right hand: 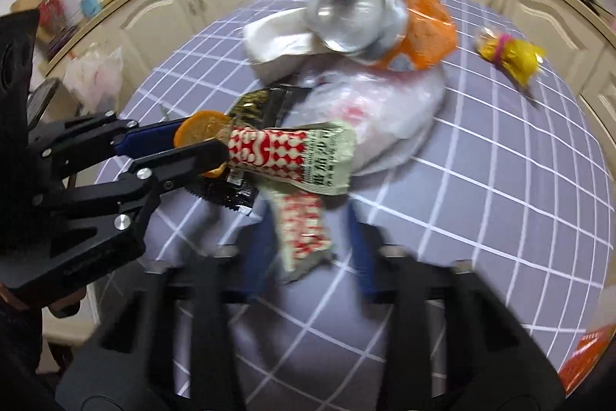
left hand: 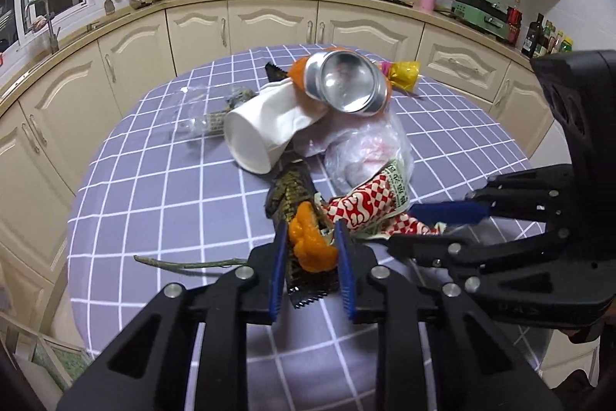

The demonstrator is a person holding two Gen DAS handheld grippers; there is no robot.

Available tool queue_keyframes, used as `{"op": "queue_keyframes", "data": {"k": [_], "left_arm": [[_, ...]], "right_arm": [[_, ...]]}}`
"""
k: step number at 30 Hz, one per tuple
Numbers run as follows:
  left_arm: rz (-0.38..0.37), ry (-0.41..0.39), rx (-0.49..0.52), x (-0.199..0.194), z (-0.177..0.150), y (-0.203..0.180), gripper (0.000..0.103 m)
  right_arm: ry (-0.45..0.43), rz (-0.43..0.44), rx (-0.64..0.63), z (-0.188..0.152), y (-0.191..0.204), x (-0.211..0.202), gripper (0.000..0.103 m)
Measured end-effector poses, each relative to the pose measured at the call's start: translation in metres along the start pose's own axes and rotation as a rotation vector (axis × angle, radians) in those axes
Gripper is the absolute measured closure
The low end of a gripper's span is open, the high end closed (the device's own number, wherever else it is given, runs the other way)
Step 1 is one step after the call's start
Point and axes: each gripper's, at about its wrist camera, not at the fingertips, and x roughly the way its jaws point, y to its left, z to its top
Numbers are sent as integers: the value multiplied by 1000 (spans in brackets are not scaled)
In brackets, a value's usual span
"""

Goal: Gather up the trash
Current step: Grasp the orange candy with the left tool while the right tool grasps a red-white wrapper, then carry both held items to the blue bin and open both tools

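Note:
My left gripper [left hand: 311, 228] is shut on a piece of orange peel [left hand: 308, 247] that lies on a dark, gold-patterned wrapper [left hand: 292, 195]. The right wrist view shows the same gripper [right hand: 208, 141] coming in from the left with the peel [right hand: 198, 130] between its fingers. My right gripper [right hand: 308, 218], blurred, has a red-and-white checkered wrapper [right hand: 292, 153] between its blue pads. In the left wrist view its fingers [left hand: 446, 212] close on that wrapper's [left hand: 365, 203] end. Both grippers sit low over the grey checked tablecloth [left hand: 173, 180].
Behind the grippers lies a pile: a dented can [left hand: 348, 85], a white paper cup [left hand: 258, 137], a clear plastic bag [left hand: 365, 156] and an orange packet [right hand: 427, 33]. A yellow wrapper [right hand: 512, 54] lies apart. A green stem [left hand: 184, 262] lies left. Cream cabinets [left hand: 269, 22] ring the table.

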Motion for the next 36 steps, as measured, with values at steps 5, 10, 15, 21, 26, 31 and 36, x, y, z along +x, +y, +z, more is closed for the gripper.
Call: {"op": "queue_keyframes", "data": {"k": [5, 10, 15, 21, 26, 31, 36], "left_arm": [[18, -1, 4, -8, -7, 1, 82], [25, 7, -5, -12, -15, 4, 88], [34, 12, 3, -13, -20, 2, 88], [54, -7, -7, -15, -17, -1, 90], [96, -58, -28, -31, -10, 0, 90], [118, -119, -28, -54, 3, -5, 90], [85, -185, 8, -74, 25, -27, 90]], "right_arm": [[2, 9, 12, -10, -1, -9, 84], [-6, -13, 65, -23, -19, -21, 85], [-15, -20, 103, -32, -32, -28, 85], [-35, 0, 126, -37, -36, -33, 85], [-77, 9, 166, -38, -48, -47, 85], [-140, 19, 208, -39, -64, -70, 85], [-222, 20, 258, -39, -85, -101, 85]]}}
